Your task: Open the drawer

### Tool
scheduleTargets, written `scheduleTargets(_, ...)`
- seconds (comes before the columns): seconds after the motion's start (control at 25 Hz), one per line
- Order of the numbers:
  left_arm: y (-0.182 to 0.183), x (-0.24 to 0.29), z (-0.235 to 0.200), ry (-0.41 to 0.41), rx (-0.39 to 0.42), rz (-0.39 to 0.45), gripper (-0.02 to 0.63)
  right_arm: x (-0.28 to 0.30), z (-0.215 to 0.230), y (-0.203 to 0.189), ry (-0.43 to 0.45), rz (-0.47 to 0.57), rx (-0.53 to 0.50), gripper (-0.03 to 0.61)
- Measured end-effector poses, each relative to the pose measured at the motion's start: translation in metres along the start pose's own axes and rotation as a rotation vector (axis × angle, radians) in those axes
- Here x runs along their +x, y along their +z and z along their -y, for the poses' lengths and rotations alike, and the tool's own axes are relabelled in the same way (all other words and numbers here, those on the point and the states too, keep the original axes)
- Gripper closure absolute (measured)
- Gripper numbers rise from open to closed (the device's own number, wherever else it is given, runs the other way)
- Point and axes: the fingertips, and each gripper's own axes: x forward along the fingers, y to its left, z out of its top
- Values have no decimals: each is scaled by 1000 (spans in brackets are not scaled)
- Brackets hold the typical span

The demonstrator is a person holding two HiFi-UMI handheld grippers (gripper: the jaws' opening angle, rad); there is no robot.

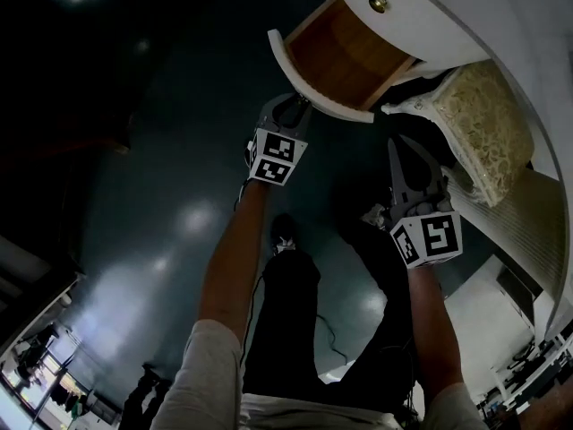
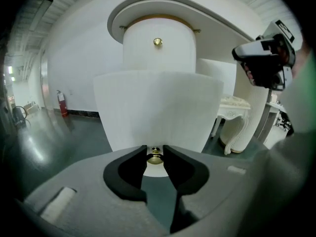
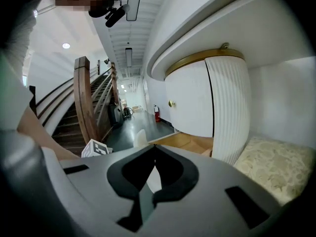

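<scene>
L tongs point(image 2: 155, 150) point(image 1: 295, 104) clenched on the small brass knob point(image 2: 155, 158) of the drawer point(image 2: 158, 107) point(image 1: 345, 56); a black pad sits each side of the knob, which is low and centred on the drawer front. R tongs point(image 3: 154, 149) point(image 1: 405, 155): tips together, nothing btwn them, hanging free in front of the bench point(image 1: 448, 7) and to the right of the drawer.

Drawer: stands well out from the bench's curved front, open. Front panel is white, bowed outward, w/ fine vertical ribbing. Inside is bare warm-brown wood, box sides the same wood, and no contents show. In the R tongs view only a slice of that wood interior point(image 3: 190, 142) shows, under the bench's rounded front.

Upper drawer point(image 2: 158, 58), directly above in the bench: closed, same white curve, its own brass knob point(image 2: 157, 42) point(image 1: 379, 4), thin gold trim along its top edge.

Bench: white, overhanging rounded top, ribbed side panel.

Cushioned stool point(image 1: 479, 124) point(image 3: 276, 167), tucked beside the bench to the right of the drawer: cream textured seat, carved white frame.

Floor point(image 1: 134, 195) in front of the bench: dark, glossy, w/ ceiling-light reflections. Person's legs in dark trousers stand on it below the tongs. Wooden staircase point(image 3: 84, 112) is well off to the bench's left, and a red fire extinguisher point(image 2: 61, 104) stands by the far wall.
</scene>
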Motion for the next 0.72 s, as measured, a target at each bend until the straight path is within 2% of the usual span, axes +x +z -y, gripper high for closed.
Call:
scheduleTargets(0.16, -16, -18, 1, 14, -16, 11, 508, -9, -11, 6, 7, 8, -43, 563)
scheduleTargets(0.4, -31, -37, -2, -6, 0, -1, 508, -9, -19, -4, -20, 0, 0, 563)
scheduleTargets(0.72, -34, -43, -3, 14, -12, -17, 508, -19, -35, -18, -22, -54, 22, 563)
